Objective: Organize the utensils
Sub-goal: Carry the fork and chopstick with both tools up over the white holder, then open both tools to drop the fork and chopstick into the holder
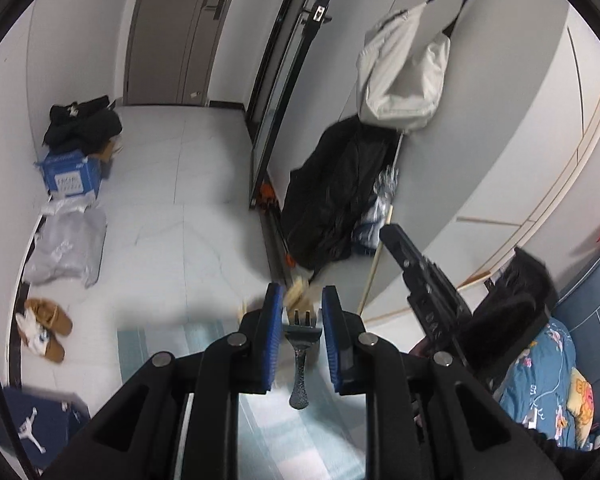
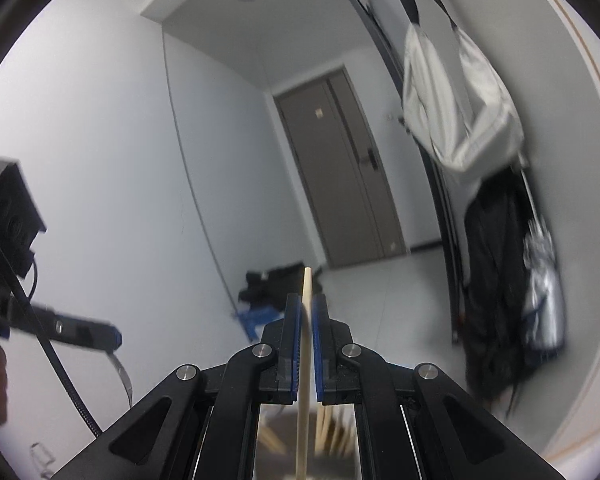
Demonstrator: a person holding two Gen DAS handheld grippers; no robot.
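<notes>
In the left wrist view my left gripper (image 1: 302, 304) is shut on a metal fork (image 1: 300, 360). Its blue pads clamp the fork's head, the tines point away and the dark speckled handle hangs down toward the camera. The black right gripper (image 1: 420, 280) is raised at the right. In the right wrist view my right gripper (image 2: 306, 304) is shut on a single pale wooden chopstick (image 2: 307, 280) that stands nearly upright between the pads. Several more wooden chopsticks (image 2: 328, 432) lie blurred below it. The left gripper (image 2: 84, 334) shows at the left with the fork (image 2: 122, 376) dangling.
Below is a tiled floor with a blue box (image 1: 74, 176), black clothes (image 1: 84, 122), a grey bag (image 1: 66, 248) and brown shoes (image 1: 50, 328). A white bag (image 1: 406, 76) and a black coat (image 1: 340, 196) hang on the wall. A bed with blue bedding (image 1: 540, 380) is at the right.
</notes>
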